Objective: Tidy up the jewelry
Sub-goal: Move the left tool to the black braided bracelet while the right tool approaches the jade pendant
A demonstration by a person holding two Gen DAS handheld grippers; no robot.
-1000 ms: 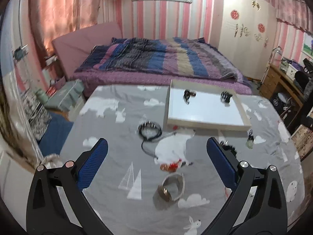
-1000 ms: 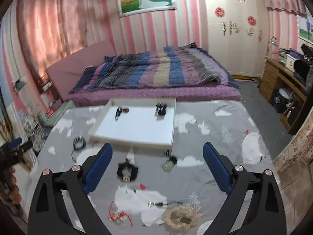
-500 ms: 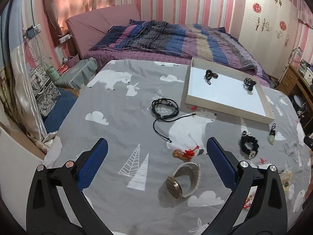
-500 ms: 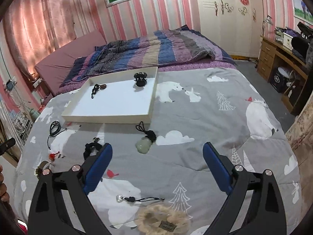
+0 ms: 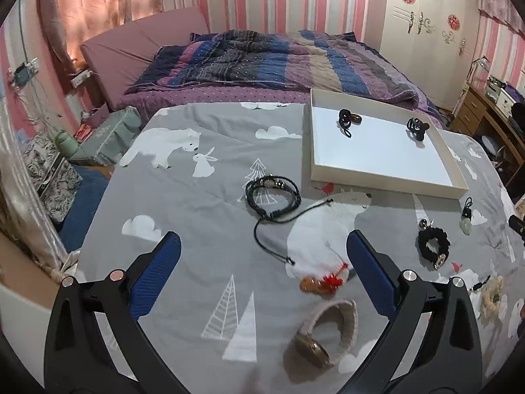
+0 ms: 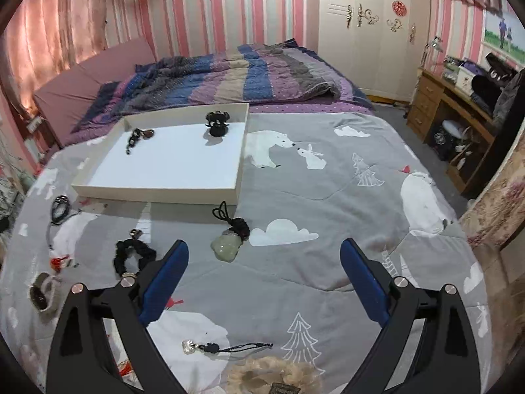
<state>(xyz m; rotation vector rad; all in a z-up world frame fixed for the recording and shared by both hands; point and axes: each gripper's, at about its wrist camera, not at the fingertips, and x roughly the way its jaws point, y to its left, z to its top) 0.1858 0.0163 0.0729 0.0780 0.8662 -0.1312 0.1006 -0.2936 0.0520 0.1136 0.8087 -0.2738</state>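
Note:
A white tray lies on the grey printed cloth and holds two dark pieces: a black cord with a brown bead and a black clip. Loose on the cloth are a black cord bracelet, an orange charm with a red tassel, a beige-strapped watch, a black scrunchie and a jade pendant. My left gripper stands open above the cloth, before the bracelet. My right gripper hangs open just right of the pendant, holding nothing.
A small silver charm on a black cord and a fluffy beige scrunchie lie at the near edge. A striped quilted bed stands behind the table, a wooden desk at the right, boxes on the floor at the left.
Both grippers have come lower and closer to the cloth; the jewelry looks larger. The left view swung left toward the bracelet, the right view moved toward the pendant. Both stay open.

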